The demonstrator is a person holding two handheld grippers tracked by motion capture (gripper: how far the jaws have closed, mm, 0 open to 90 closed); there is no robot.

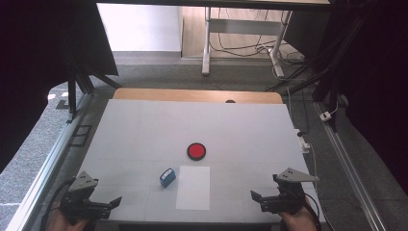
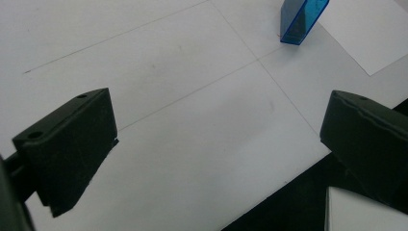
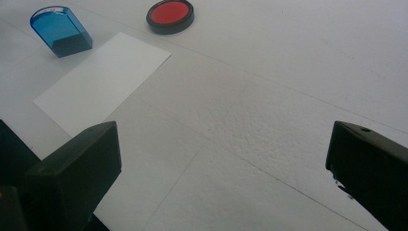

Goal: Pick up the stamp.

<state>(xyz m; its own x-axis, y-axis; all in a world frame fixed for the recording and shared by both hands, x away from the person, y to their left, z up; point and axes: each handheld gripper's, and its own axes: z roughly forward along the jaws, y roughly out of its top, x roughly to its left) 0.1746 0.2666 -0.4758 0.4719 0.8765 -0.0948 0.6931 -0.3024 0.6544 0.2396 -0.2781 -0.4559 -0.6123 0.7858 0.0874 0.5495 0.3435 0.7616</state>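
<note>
In the high view I am holding my left hand-held gripper (image 1: 114,201) at about seven o'clock on the white tabletop (image 1: 144,134), near its front edge, and my right hand-held gripper (image 1: 256,197) at about five o'clock. Both are pointing inward toward each other, and both are standing released with nothing between their jaws. The blue stamp (image 1: 167,177) is sitting just below the middle of the tabletop, touching or just beside the left edge of the white sheet of paper (image 1: 193,187). The red ink pad (image 1: 196,151) is lying at twelve o'clock from the paper, near it but apart.

In the left gripper view my two black jaws are standing wide apart over bare tabletop (image 2: 168,96), gripping nothing. The blue stamp (image 2: 302,19) is showing at one o'clock, well apart from the jaws, with a corner of the paper (image 2: 370,33) just beyond it at two o'clock.

In the right gripper view my jaws are again gaping, empty, above the tabletop (image 3: 288,72). The paper (image 3: 103,82) is lying at ten o'clock, the blue stamp (image 3: 60,31) standing at eleven o'clock by the paper's far corner, and the red ink pad (image 3: 170,15) resting near twelve o'clock, a little apart from both.
</note>
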